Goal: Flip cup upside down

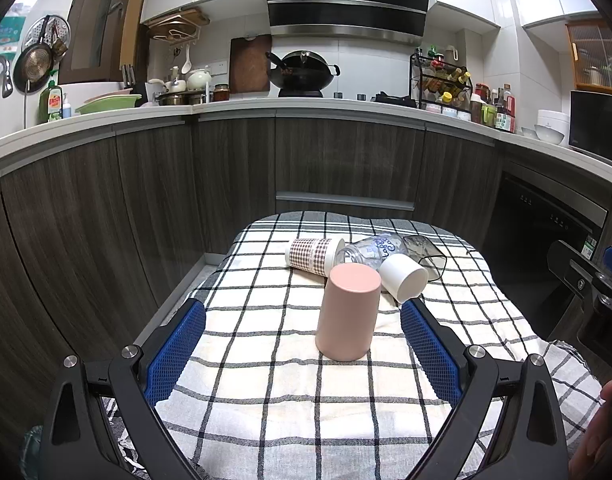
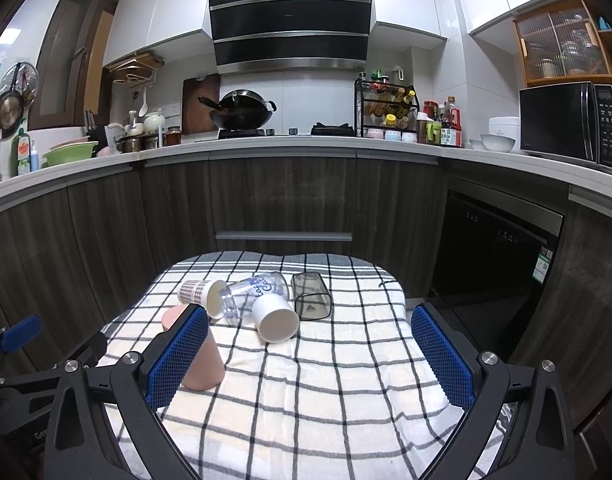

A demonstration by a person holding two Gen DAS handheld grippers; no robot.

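A checked cloth [image 1: 266,400] is covering the table. Well beyond the cloth, a black wok [image 1: 304,70] is sitting on the counter [image 1: 234,110]; a spice rack [image 1: 441,80] is standing right of the wok, a green basin [image 1: 108,103] left.

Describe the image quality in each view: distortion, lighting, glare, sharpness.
Left wrist view: strong fisheye bends the countertop into an arc, corners vignette black; even indoor light, the pink cup sharp with only a faint shadow. Right wrist view: same barrel distortion, soft glare on the range hood; the clear glass cup stays legible, nothing motion-blurred.
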